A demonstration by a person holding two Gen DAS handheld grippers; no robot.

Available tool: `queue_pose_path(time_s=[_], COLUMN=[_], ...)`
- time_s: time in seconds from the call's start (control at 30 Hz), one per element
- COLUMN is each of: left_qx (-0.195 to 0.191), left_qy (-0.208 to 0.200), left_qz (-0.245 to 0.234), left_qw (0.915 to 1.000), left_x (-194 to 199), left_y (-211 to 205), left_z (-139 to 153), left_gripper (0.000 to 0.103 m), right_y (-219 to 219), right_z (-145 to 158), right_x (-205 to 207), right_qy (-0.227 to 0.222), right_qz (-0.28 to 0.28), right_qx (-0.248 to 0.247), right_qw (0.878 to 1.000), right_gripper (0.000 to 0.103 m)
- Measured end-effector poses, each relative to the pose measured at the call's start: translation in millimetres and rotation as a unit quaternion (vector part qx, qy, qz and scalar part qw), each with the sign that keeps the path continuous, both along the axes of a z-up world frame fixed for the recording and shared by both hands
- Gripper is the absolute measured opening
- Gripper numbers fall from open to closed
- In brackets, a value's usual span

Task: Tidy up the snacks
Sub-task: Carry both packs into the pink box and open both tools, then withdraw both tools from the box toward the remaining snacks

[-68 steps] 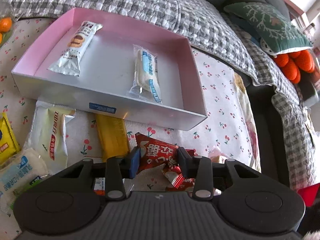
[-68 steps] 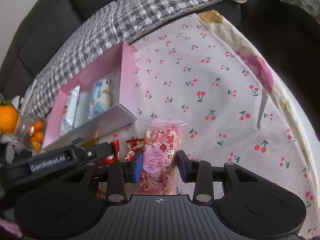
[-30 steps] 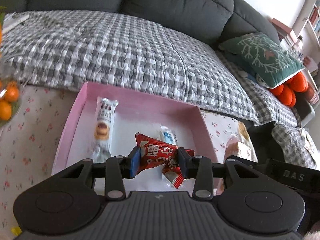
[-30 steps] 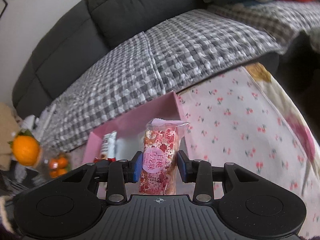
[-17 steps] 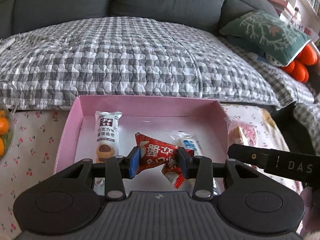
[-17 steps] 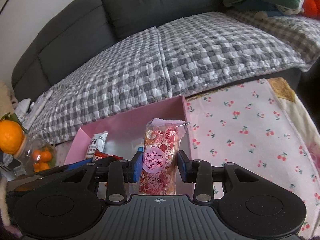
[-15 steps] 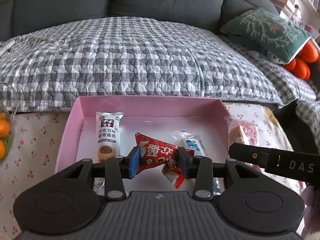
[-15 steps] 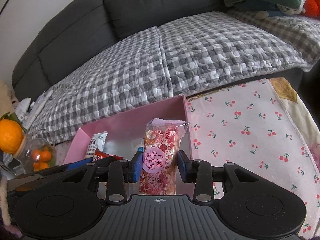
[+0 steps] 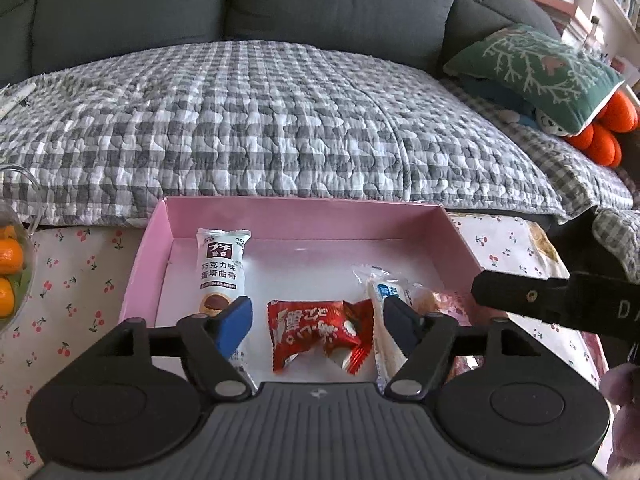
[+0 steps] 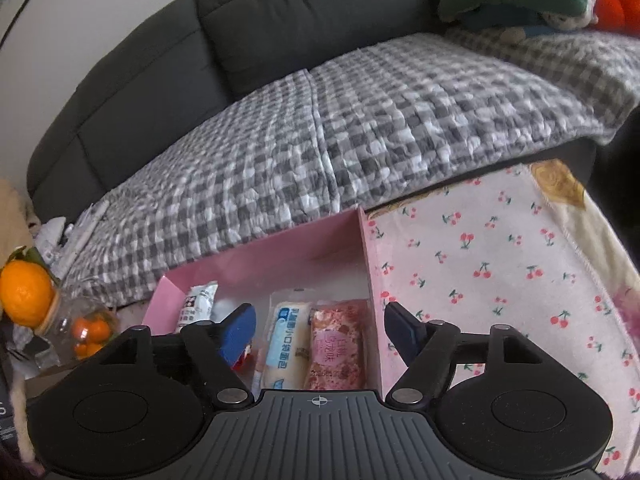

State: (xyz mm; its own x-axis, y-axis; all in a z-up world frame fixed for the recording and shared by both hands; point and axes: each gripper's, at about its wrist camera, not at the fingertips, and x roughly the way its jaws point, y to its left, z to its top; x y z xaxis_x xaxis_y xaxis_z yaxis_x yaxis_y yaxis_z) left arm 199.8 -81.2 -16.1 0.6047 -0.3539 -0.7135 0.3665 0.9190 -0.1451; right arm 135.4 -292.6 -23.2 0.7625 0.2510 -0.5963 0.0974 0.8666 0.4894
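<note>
- A dark grey sofa (image 9: pixel 336 4) fills the top of the frame.
- A grey-and-white checked quilt (image 9: pixel 280 120) covers its seat.
- A green cushion (image 9: pixel 536 68) lies upper right.
- A pale wall (image 10: pixel 80 8) shows upper left.

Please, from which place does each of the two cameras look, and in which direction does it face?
Left wrist view: sits on the left gripper, facing forward and down into the shallow pink cardboard box; its jaws are opening, the red snack packet lying free between them; the right gripper's black finger enters at right.
Right wrist view: sits on the right gripper, facing down into the box's right end; its jaws are opening above the pink speckled snack packet.
Shared: the box, the white cookie packet, the grey checked sofa blanket.
</note>
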Motion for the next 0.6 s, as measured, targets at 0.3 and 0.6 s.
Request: queue_pose_path(time_s=[0.3, 0.6], left_qx=[-0.015, -0.020], left_qy=[0.013, 0.009], left_qz=[0.004, -0.023], left_qw=[0.9998, 0.9995], left_x=[-18, -50], left_y=[16, 27], left_z=[23, 46], left_gripper=[0.086, 0.097], right_y=[-8, -6], right_z=[20, 36], right_x=[-28, -62], right_qy=[-0.002, 0.008], right_qz=[-0.010, -0.010], right_qx=[-0.009, -0.021], right_qw=[1.000, 1.000], right_gripper=[0.083, 0.087])
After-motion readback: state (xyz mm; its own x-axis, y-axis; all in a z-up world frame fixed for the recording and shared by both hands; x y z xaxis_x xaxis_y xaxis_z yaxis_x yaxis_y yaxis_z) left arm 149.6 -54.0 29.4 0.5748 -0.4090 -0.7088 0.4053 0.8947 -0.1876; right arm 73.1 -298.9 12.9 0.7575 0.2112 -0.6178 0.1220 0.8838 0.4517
